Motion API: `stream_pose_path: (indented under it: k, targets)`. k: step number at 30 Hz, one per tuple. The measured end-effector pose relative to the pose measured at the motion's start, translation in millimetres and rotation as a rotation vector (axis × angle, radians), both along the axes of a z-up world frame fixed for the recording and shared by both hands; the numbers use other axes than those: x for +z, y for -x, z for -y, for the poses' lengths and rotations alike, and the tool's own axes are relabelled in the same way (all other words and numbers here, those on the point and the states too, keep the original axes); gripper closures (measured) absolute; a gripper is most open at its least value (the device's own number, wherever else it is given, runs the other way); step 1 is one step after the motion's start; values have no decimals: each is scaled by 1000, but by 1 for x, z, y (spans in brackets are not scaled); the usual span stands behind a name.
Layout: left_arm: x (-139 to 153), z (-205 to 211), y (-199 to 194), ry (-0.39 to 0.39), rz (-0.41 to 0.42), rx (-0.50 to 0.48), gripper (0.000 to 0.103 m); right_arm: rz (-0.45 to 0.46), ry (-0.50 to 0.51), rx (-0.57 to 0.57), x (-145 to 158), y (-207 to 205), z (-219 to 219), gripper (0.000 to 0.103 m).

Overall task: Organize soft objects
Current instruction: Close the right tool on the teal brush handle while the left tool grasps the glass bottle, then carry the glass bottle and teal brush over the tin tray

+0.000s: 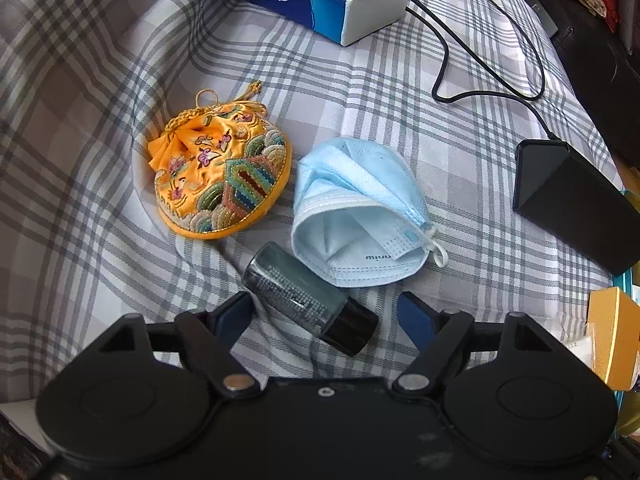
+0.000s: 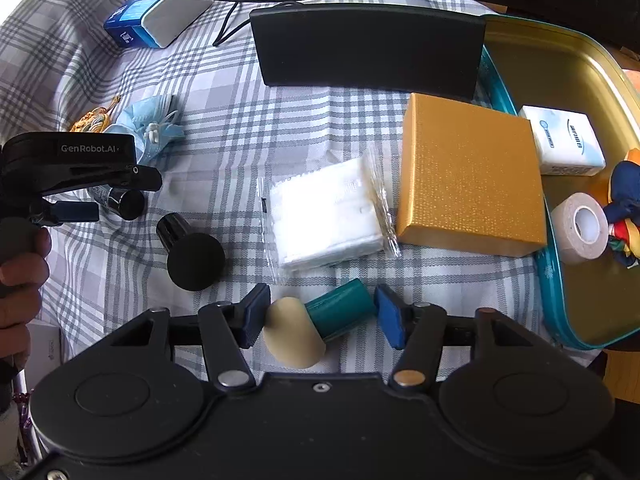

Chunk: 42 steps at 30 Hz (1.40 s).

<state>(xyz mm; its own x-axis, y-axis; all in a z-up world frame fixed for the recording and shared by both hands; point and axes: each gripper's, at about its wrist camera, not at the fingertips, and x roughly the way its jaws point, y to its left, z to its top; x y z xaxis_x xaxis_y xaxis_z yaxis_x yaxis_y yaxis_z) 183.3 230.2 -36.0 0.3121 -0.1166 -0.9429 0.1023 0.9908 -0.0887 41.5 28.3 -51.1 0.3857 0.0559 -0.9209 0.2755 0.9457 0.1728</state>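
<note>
My left gripper (image 1: pixel 326 314) hangs over the plaid-covered counter (image 1: pixel 400 92) with its jaws apart around a dark glass bottle (image 1: pixel 308 298) lying on its side; the pads do not press it. At 12 o'clock of the bottle lie a blue face mask (image 1: pixel 360 208) and, at 11 o'clock, an embroidered orange pouch (image 1: pixel 218 176). My right gripper (image 2: pixel 320 316) straddles a teal-handled sponge applicator (image 2: pixel 316 320), with the left pad at its cream head and the right pad at its handle end; whether they clamp it I cannot tell. A packet of white pads (image 2: pixel 326 216) lies at 12 o'clock, a gold box (image 2: pixel 470 176) at 1 o'clock, beside the tin tray (image 2: pixel 560 64).
</note>
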Motion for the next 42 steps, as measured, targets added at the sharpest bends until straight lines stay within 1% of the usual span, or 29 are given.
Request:
stream_pose_path:
  k: [1, 4, 5, 7, 8, 10, 15, 18, 20, 21, 22, 24, 25, 26, 27, 28, 30, 32, 34, 38, 40, 42]
  targets:
    - [1, -1, 1, -1, -2, 0, 36, 2, -10, 5, 2, 1, 0, 48]
    - [4, -3, 5, 0, -1, -2, 46, 23, -34, 19, 10, 6, 1, 48]
    - [6, -3, 6, -5, 0, -5, 48, 34, -40, 25, 13, 7, 1, 48]
    - [9, -2, 8, -17, 4, -9, 58, 53, -47, 28, 17, 10, 1, 48]
    - [11, -2, 10, -20, 8, -9, 59, 61, -54, 29, 19, 10, 2, 48]
    - [14, -2, 11, -20, 10, -10, 66, 70, -62, 28, 21, 11, 3, 48]
    - [20, -1, 17, -32, 18, -17, 70, 97, -71, 29, 25, 13, 5, 48]
    - [23, 2, 19, -45, 22, -35, 71, 110, -78, 26, 27, 15, 7, 48]
    - [19, 5, 17, -57, 20, -40, 68, 113, -82, 25, 28, 15, 8, 48]
    - [15, 7, 15, -66, 16, -38, 64, 114, -82, 25, 28, 16, 8, 48]
    - [10, 8, 12, -74, 9, -31, 61, 114, -80, 25, 28, 16, 8, 48]
    - [-2, 11, 5, -94, -9, -15, 61, 112, -67, 29, 27, 17, 7, 48]
    - [-6, 13, 3, -102, -6, -12, 58, 112, -60, 29, 27, 18, 7, 48]
    - [-5, 14, 3, -109, 12, -9, 57, 112, -57, 29, 27, 18, 7, 48]
    - [-4, 16, 3, -117, 20, -14, 58, 113, -58, 29, 28, 19, 7, 48]
    - [-3, 18, 2, -119, 18, -18, 64, 116, -60, 29, 28, 19, 7, 48]
    - [0, 18, 2, -102, 16, -16, 69, 128, -66, 29, 31, 19, 8, 48]
    - [6, 18, 4, -105, 29, -9, 72, 146, -69, 27, 34, 20, 9, 48]
    - [14, 18, 7, -112, 49, -2, 77, 163, -76, 19, 38, 21, 11, 48]
    - [35, 18, 14, -86, 69, -12, 78, 194, -105, -11, 45, 25, 22, 48]
    - [41, 21, 16, -96, 79, -31, 78, 208, -117, -32, 47, 26, 27, 48]
    - [42, 22, 16, -113, 77, -29, 78, 215, -125, -50, 49, 27, 32, 48]
